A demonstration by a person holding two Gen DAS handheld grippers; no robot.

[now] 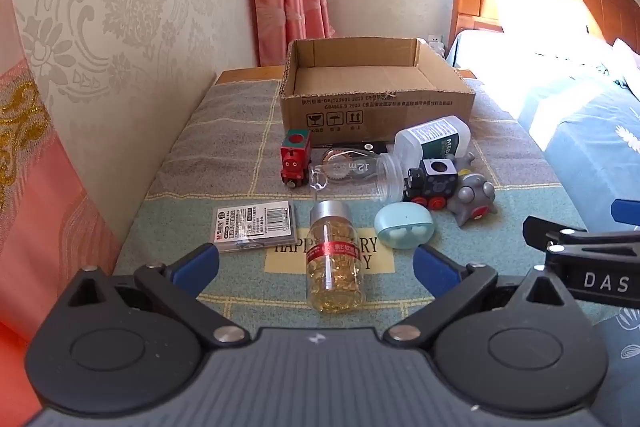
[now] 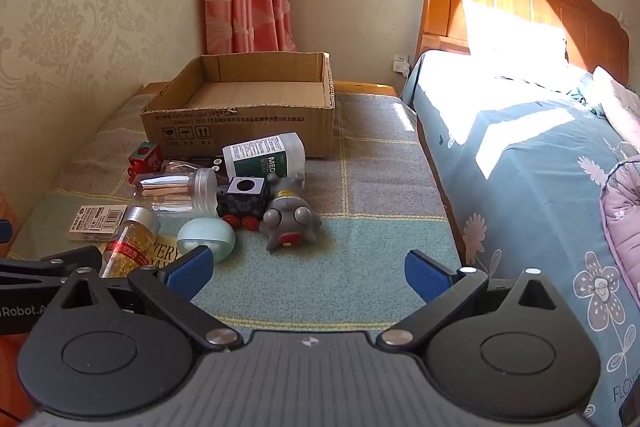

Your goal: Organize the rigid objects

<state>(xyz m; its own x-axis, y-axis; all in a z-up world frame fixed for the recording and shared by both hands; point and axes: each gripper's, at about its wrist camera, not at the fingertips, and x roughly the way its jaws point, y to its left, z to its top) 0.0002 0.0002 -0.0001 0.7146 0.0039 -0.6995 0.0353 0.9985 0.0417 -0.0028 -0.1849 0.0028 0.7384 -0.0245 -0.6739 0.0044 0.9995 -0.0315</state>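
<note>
The left gripper (image 1: pixel 316 265) hovers with its blue-padded fingers spread wide, pinching nothing; a clear capsule bottle with a silver cap and red band (image 1: pixel 334 259) lies on the checked blanket (image 1: pixel 224 131) between them. The right gripper (image 2: pixel 306 273) is spread as well, over bare blanket. Further off lie a flat barcode-labelled packet (image 1: pixel 255 225) on the left, a pale green oval case (image 1: pixel 404 225), a red toy train (image 1: pixel 296 155), a clear glass jar on its side (image 1: pixel 356 171), a black toy train (image 1: pixel 430 183), a grey rubber figure (image 1: pixel 474 197) and a white labelled bottle (image 1: pixel 432 139). An open brown cardboard box (image 1: pixel 376 107) stands at the far end.
</note>
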